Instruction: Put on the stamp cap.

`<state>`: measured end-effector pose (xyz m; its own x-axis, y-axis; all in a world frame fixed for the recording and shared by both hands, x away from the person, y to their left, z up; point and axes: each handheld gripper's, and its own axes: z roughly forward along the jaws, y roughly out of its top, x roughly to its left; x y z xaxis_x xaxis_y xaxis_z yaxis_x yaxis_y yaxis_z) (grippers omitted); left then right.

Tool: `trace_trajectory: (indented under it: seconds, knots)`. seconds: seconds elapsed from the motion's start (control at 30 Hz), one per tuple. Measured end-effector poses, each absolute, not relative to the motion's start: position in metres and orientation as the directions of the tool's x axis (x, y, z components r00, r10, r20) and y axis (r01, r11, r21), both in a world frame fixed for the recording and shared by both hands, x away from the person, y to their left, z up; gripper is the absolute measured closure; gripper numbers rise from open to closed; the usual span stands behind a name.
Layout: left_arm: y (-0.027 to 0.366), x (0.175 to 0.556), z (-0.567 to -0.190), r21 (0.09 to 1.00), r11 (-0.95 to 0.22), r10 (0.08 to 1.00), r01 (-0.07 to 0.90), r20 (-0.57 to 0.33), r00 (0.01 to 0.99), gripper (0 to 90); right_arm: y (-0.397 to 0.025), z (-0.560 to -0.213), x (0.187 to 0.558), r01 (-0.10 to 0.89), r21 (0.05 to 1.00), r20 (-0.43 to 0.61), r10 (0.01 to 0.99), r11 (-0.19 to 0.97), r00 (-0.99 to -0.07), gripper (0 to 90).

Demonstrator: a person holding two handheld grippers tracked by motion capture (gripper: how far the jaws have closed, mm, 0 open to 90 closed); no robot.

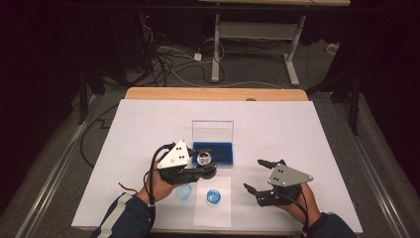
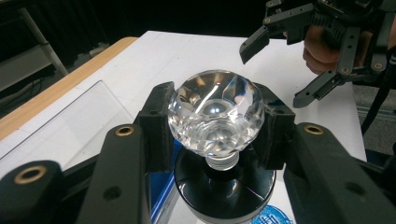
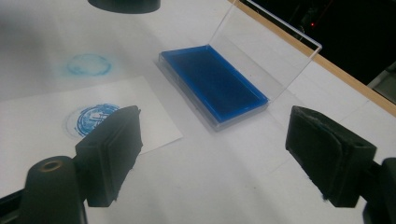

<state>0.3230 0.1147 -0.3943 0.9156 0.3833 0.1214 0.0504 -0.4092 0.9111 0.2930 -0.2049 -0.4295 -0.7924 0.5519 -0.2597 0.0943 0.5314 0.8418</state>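
A stamp with a faceted clear crystal knob (image 2: 215, 114) and a black round base (image 2: 224, 186) is held in my left gripper (image 1: 204, 162), whose jaws are shut on the knob. The stamp (image 1: 204, 159) hangs just in front of the blue ink pad (image 1: 214, 152), which lies in a clear case with its lid (image 1: 213, 130) standing open. Two round blue stamp prints show: one on a white paper sheet (image 1: 214, 196), one fainter on the table cover (image 1: 183, 192). My right gripper (image 1: 257, 174) is open over the table at right, holding nothing.
A white cover (image 1: 277, 129) spreads over the wooden table (image 1: 215, 93). In the right gripper view the ink pad (image 3: 215, 84) and the open lid (image 3: 266, 51) lie ahead, with the paper sheet (image 3: 46, 135) at left. Cables and a desk frame stand on the floor beyond.
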Motion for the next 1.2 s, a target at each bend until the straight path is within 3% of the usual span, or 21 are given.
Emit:
trace_trajectory:
  seconds: [1.2]
  knots:
    - [0.148,0.32,-0.392,0.891,-0.451,0.447,0.046,0.181,0.876,54.0,-0.241,-0.434,0.284,0.112,0.848,-0.274,0.61,0.517,-0.743,18.9]
